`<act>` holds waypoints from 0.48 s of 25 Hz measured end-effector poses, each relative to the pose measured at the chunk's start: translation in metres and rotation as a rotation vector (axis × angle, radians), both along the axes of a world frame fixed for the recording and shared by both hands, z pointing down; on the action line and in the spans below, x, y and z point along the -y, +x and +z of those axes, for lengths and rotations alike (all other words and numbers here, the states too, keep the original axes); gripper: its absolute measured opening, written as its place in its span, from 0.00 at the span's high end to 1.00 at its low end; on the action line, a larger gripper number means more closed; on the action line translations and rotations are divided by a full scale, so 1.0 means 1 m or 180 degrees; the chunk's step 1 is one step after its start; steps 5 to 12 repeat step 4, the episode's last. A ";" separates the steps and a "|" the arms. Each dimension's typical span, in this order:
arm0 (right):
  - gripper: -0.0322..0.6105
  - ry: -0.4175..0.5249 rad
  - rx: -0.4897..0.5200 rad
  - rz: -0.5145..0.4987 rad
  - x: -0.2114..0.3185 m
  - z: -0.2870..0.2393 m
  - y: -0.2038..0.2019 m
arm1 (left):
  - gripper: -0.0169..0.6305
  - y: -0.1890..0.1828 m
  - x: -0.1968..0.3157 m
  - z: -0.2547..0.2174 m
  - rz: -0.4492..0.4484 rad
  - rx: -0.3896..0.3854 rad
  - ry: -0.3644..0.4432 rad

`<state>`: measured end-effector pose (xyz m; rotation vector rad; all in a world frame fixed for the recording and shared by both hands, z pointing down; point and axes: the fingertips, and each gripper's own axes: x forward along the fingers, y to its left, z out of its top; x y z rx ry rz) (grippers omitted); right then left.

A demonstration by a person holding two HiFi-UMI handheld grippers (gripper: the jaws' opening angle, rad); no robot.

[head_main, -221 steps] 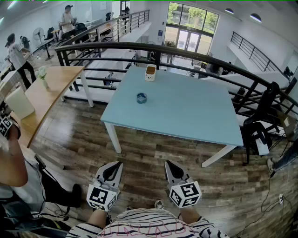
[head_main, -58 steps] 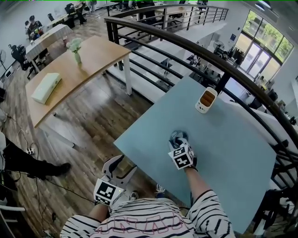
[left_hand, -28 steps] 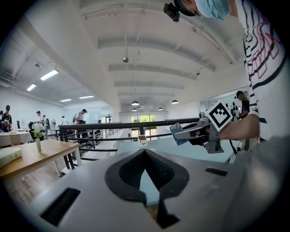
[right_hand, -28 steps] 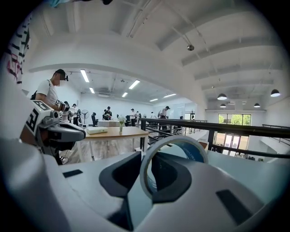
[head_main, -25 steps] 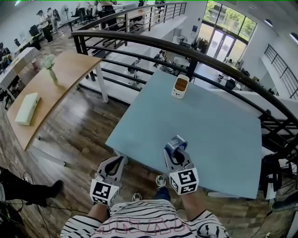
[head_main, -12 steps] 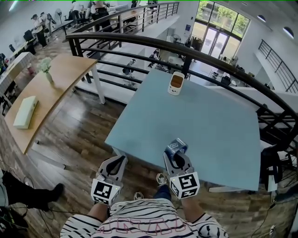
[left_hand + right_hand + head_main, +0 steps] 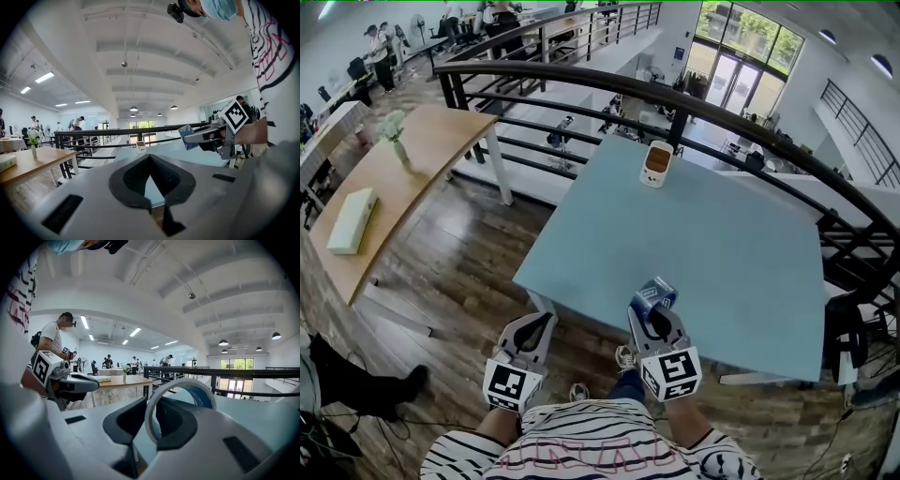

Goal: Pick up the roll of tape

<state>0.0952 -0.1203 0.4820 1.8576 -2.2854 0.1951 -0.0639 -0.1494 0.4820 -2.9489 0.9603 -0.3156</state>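
From above, only a small blue and white bit of the roll of tape (image 7: pixel 655 294) sticks out past the right tongs (image 7: pixel 653 307). The rest is hidden under them, and the print on it is too small to read. In the right gripper view, the bottom of the ring is hidden behind the dark, bumpy pads. The right tongs pinch the roll, held up over the near edge of the smooth, light blue tabletop (image 7: pixel 741 253). The roll is a thin round hoop, white outside and blue inside. The left tongs (image 7: pixel 538 330) are pressed together with nothing in them, over the brown wooden floor (image 7: pixel 459 253).
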 end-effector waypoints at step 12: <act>0.83 0.0005 -0.0014 -0.0018 0.002 0.000 -0.005 | 0.94 -0.004 0.000 0.001 0.0003 0.0009 0.0016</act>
